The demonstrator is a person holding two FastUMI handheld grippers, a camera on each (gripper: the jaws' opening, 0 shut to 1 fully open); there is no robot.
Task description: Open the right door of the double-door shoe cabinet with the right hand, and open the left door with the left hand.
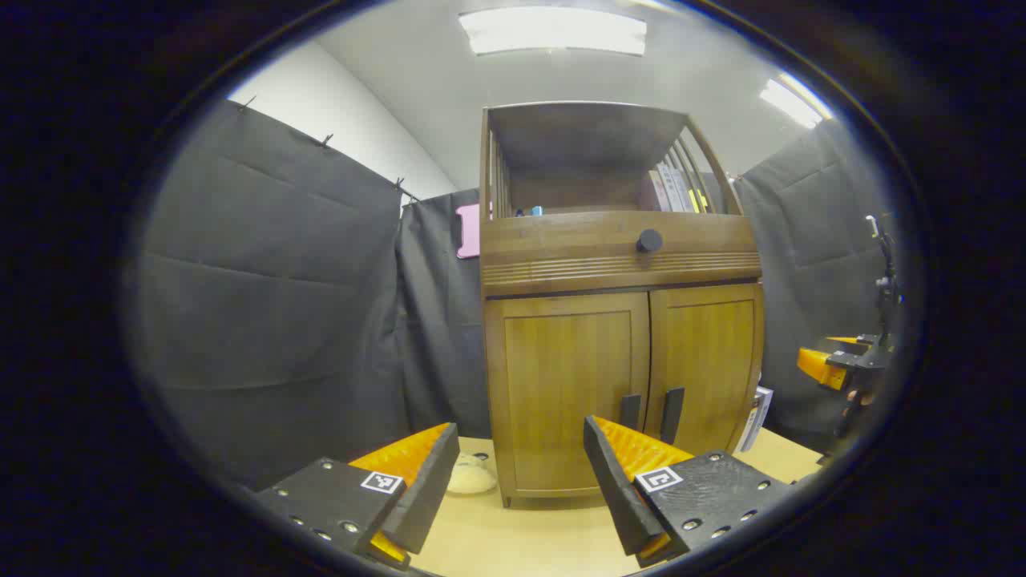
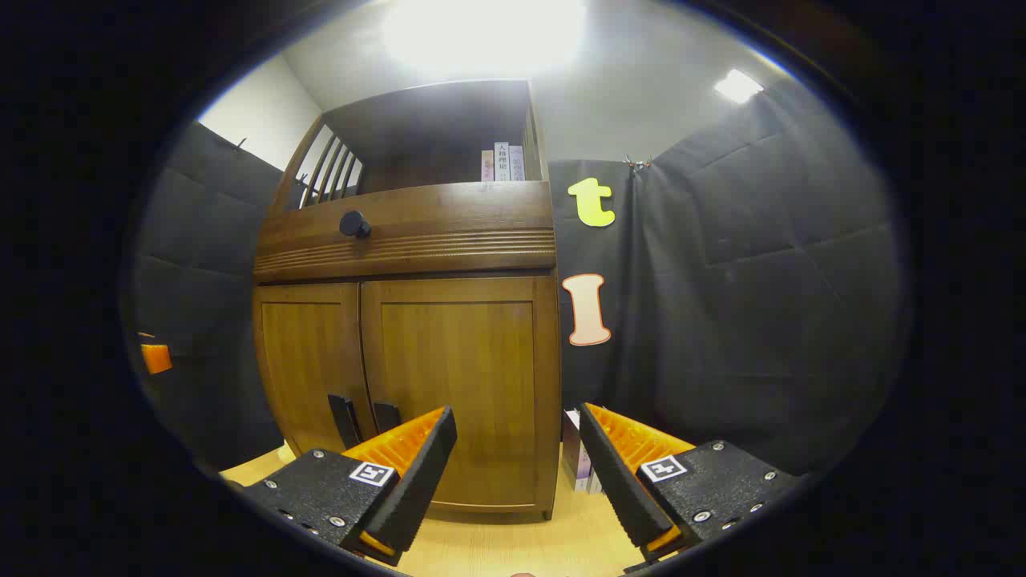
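Facing the shoe cabinet (image 2: 405, 353), both spread tongs (image 1: 521, 473) (image 2: 517, 469) should likely pinch its rigid dark handles (image 1: 651, 413), low at the doors' meeting edge.

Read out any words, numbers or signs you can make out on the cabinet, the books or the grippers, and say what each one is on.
No text can be quoted.
books on the top shelf: spine print is too small to read.
booklets beside the shoe cabinet: print is too blurred to read.
left gripper and right gripper: square markers, a black-and-white pattern, no words.
Cabinet doors and drawer front: no text.
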